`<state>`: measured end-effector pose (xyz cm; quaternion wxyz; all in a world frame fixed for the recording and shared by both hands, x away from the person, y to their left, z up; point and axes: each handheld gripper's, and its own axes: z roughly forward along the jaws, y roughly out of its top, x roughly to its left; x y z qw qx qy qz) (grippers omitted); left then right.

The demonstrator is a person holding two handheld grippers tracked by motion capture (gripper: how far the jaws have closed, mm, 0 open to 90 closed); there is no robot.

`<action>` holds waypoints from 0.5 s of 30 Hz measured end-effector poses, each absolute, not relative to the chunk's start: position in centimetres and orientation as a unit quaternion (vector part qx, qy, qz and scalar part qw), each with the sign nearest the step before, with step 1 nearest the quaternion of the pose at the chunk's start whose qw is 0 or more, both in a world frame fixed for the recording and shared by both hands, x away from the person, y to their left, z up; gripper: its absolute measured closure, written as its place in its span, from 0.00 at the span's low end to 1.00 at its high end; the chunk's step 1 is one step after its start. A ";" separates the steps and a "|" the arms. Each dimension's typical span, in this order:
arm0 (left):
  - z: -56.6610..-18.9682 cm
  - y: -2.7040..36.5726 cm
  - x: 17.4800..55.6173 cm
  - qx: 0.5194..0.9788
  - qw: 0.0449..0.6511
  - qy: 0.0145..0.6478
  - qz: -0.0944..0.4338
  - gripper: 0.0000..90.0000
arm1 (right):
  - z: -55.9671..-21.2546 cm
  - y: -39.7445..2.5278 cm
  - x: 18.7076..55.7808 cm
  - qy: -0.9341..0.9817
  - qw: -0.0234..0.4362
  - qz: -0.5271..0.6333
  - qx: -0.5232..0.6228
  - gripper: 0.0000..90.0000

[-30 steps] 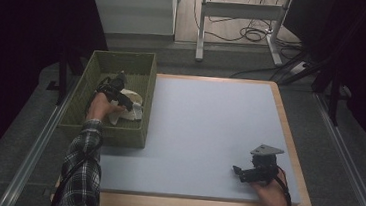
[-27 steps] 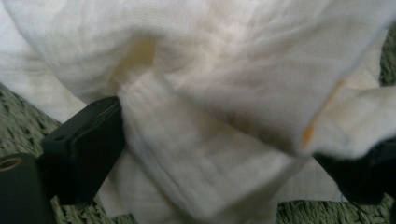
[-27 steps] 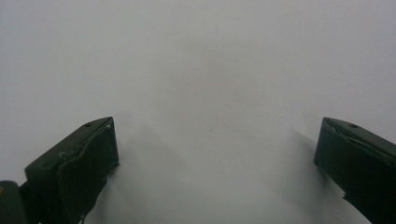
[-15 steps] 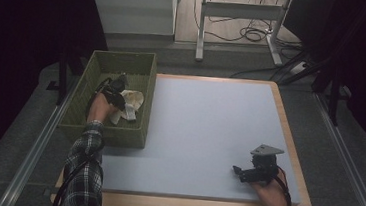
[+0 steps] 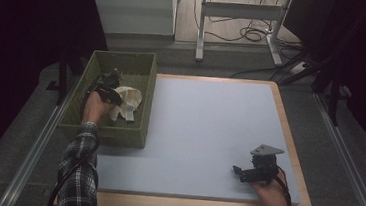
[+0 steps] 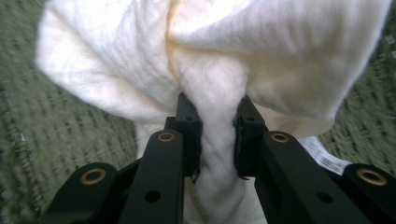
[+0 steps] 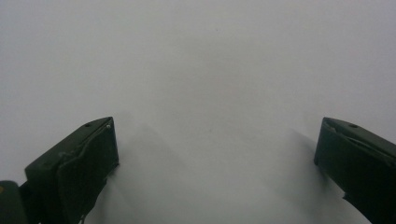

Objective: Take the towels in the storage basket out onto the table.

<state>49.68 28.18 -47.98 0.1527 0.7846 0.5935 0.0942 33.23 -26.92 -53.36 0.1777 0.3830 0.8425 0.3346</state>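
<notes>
From the high view, the left gripper [image 5: 114,75] is inside the green basket [image 5: 144,67] at 10 o'clock on the table [image 5: 209,125], touching a white cloth [image 5: 128,103]. The right gripper [image 5: 239,171] sits at 5 o'clock.

In the left gripper view, the jaws pinch a fold of the white cloth [image 6: 219,74].

In the right gripper view, the jaws are wide apart and hold nothing over the bare table [image 7: 205,70].

The left tool [image 5: 110,82] was inside the green basket [image 5: 118,135], its jaws clamped on a bunched fold of white cloth [image 6: 219,84]. The left hand [image 5: 93,108] gripped it from behind, and the forearm in a plaid sleeve [image 5: 78,174] crossed the basket's near wall. The right tool [image 5: 245,172] sat low over the bench [image 5: 209,125], well right of the basket, jaws spread wide apart with bare surface between. The right hand [image 5: 271,193] held it at the bench's near edge.
</notes>
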 end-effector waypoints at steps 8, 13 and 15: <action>-44.3 30.1 47.7 0.774 0.193 0.593 0.109 0.85 | -53.4 -26.9 33.2 0.843 0.178 0.334 0.382 0.00; -42.8 30.8 46.6 0.769 0.203 0.593 0.121 0.85 | -53.4 -26.9 33.2 0.843 0.179 0.334 0.382 0.00; -42.5 30.9 46.4 0.768 0.207 0.594 0.122 0.85 | -53.4 -26.9 33.2 0.843 0.179 0.334 0.382 0.00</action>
